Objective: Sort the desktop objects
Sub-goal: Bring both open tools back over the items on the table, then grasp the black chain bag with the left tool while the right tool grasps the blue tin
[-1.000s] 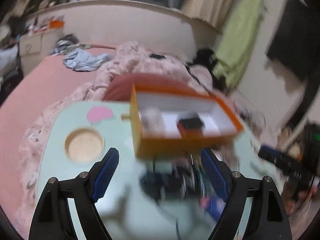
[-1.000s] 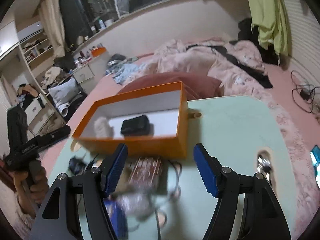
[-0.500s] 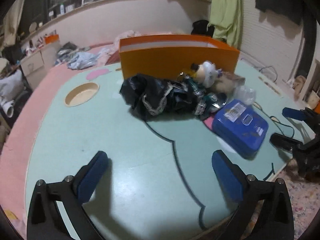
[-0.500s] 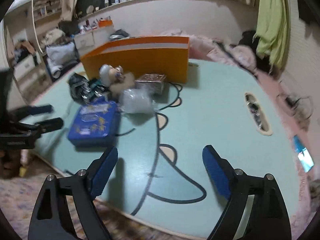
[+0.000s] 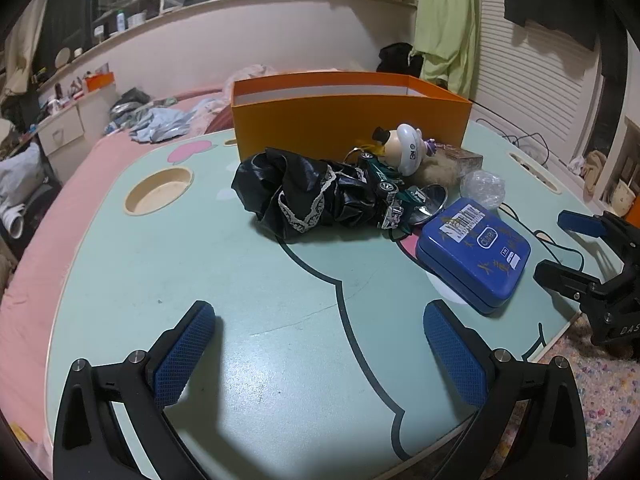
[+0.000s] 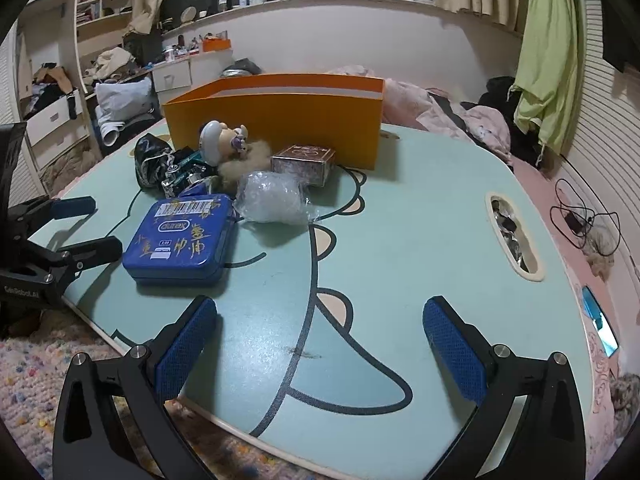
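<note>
Orange box (image 5: 348, 114) on mint table (image 5: 200, 280) — cluttered bedroom; bed (image 6: 448, 108) behind.

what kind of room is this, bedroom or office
Most likely a lived-in bedroom. A low mint cartoon table stands against a bed with rumpled pink bedding, clothes hang by the window, such as the green garment, and cluttered white drawers line the far wall.

A pink bed (image 5: 48, 216) with rumpled bedding lies behind the mint table (image 5: 200, 272); green cloth (image 6: 548, 60) hangs by white slatted panels (image 5: 532, 80)
</note>
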A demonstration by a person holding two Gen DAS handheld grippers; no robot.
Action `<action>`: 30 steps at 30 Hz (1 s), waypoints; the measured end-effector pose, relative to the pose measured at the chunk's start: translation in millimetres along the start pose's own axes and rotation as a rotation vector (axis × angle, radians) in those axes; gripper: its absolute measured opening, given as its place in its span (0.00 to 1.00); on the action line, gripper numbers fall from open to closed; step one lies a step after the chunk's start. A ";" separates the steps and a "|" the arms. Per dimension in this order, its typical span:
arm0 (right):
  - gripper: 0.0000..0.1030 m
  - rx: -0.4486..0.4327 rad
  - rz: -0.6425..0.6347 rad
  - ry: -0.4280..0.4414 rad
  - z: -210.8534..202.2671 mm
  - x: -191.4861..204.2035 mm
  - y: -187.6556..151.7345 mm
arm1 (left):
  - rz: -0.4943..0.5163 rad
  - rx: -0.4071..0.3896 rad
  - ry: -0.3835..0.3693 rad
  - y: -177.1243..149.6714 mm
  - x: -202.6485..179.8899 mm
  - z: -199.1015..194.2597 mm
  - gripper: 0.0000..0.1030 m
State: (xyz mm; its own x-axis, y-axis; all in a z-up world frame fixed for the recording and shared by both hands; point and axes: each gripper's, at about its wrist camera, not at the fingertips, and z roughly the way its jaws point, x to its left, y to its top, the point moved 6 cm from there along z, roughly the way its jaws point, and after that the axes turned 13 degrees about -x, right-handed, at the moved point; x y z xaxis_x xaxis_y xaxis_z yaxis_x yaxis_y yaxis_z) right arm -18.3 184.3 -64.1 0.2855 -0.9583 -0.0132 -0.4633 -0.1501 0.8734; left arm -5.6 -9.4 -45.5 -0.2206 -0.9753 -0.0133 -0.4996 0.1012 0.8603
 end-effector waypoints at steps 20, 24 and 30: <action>0.89 0.115 -0.051 0.220 21.2 72.9 33.8 | 0.001 -0.017 0.002 -0.5 0.1 -0.2 1.00; 0.69 0.157 -0.060 0.243 32.8 75.8 25.2 | -0.009 -0.027 0.014 -0.4 4.7 -2.0 1.00; 0.66 0.086 0.025 0.261 16.1 59.0 17.8 | -0.043 -0.048 0.042 2.3 15.0 -7.5 1.00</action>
State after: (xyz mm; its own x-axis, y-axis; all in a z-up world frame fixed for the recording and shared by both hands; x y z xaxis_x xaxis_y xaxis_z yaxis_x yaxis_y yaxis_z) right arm -23.2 121.1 -57.1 0.4743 -0.8687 0.1429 -0.5395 -0.1585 0.8270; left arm -3.7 -25.3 -40.0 -0.1642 -0.9860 -0.0300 -0.4669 0.0509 0.8828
